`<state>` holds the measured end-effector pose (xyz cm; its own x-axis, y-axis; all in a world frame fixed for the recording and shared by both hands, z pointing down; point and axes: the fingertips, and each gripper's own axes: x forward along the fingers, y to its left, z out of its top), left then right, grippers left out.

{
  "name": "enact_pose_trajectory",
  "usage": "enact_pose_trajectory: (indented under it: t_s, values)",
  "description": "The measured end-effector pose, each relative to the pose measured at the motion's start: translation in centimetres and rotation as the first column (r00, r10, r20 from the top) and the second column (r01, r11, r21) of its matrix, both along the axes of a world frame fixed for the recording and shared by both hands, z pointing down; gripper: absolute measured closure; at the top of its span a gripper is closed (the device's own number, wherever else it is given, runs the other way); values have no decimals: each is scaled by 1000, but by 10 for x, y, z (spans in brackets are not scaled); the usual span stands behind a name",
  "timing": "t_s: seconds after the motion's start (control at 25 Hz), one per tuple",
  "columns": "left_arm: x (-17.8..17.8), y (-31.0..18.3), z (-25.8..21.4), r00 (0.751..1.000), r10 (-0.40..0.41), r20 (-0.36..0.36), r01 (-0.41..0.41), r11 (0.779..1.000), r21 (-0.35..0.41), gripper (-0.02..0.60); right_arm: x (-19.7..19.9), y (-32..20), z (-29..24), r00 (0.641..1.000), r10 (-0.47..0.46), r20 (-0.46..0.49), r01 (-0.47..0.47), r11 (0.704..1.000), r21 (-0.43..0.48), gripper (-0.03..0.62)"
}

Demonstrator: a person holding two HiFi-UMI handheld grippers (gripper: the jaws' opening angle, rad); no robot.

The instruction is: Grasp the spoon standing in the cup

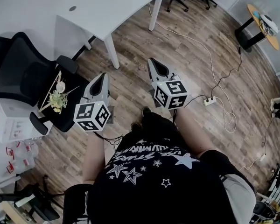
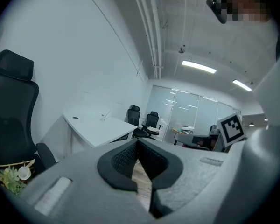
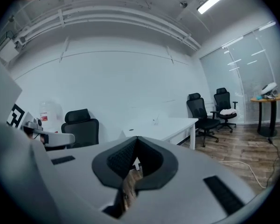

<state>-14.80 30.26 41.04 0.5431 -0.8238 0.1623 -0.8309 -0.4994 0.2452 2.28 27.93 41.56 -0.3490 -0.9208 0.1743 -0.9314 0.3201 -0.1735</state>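
The cup (image 1: pixel 60 86) stands on a tray (image 1: pixel 45 98) that lies on the seat of the black chair (image 1: pixel 19 73), next to a small plant (image 1: pixel 57 101). The spoon (image 1: pixel 59 77) shows only as a thin pale stick that rises from the cup. Its long axis leans toward the chair's armrest on the desk (image 1: pixel 109 6) side. It is too small to tell the bowl from the handle.

Both grippers are well apart from the chair, over the wooden floor (image 1: pixel 130 45), and they point nearly level. The left gripper (image 1: pixel 102 76) is the nearer one to the chair. Its jaws are pressed together with nothing between them. The right gripper (image 1: pixel 154 62) is also clenched and empty.

The left gripper view (image 2: pixel 137 144) shows the cup (image 2: pixel 24 172) and the plant (image 2: pixel 9 179) at its lower left edge, beside the chair's back (image 2: pixel 11 120), but the spoon cannot be made out there. The right gripper view (image 3: pixel 136 142) shows a chair's back (image 3: pixel 81 127) and the desk (image 3: pixel 161 125), with no cup or tray.
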Motion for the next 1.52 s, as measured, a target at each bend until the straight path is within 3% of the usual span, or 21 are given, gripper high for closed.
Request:
enact_pose_trajectory:
  t_s: [0.12, 0.56, 0.84, 1.0, 1.52]
  values:
    - [1, 2, 5, 1000, 14, 16, -14, 1000, 3, 575, 2, 1, 3, 1000, 13, 21, -12, 1000, -21, 585]
    - [-2, -25, 20, 999, -16, 29, 17, 999, -34, 575, -1, -32, 16, 999, -16, -39, 16, 1000, 5, 585]
    - [14, -81, 20, 997, -57, 43, 59, 998, -33, 575, 13, -101, 23, 998, -67, -10, 67, 998, -19, 585]
    - [16, -127, 12, 993, -114, 15, 115, 992, -44, 575, 13, -151, 18, 991, -131, -10, 131, 991, -24, 585]
    - [73, -241, 10, 981, -178, 71, 183, 981, -64, 575, 56, -280, 23, 970, -240, 47, 242, 968, -57, 585]
